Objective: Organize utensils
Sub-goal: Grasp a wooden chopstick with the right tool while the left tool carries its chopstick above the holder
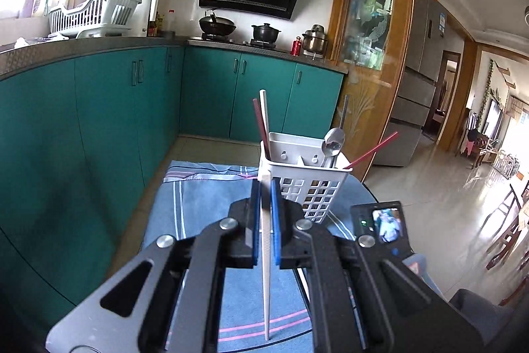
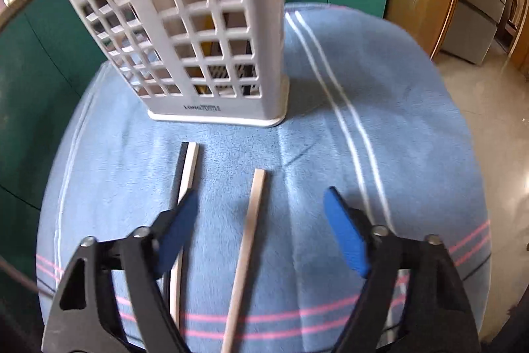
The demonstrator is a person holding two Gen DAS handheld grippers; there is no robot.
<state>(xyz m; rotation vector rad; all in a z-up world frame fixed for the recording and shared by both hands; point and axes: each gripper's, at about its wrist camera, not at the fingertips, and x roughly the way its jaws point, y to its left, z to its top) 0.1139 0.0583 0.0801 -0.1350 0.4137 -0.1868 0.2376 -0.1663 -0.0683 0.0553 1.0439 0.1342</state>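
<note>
My left gripper [image 1: 264, 187] is shut on a white chopstick [image 1: 266, 270], which hangs tip-down above the blue striped cloth [image 1: 198, 207]. Just ahead stands the white lattice utensil basket [image 1: 310, 191], holding a spoon [image 1: 333, 143], red chopsticks [image 1: 261, 124] and a white one. In the right wrist view the basket [image 2: 185, 32] stands at the far side of the cloth. My right gripper [image 2: 261, 192] is open, low over a pale chopstick [image 2: 246, 240] that lies between its blue pads without touching them. Another pale chopstick [image 2: 189, 167], with a dark one alongside, lies under the left finger.
The cloth [image 2: 380, 154] covers a small round table with the floor dropping away on the right. Teal cabinets [image 1: 99, 121] run along the left and back. A small device with a lit screen [image 1: 380, 224] sits to the right of the left gripper.
</note>
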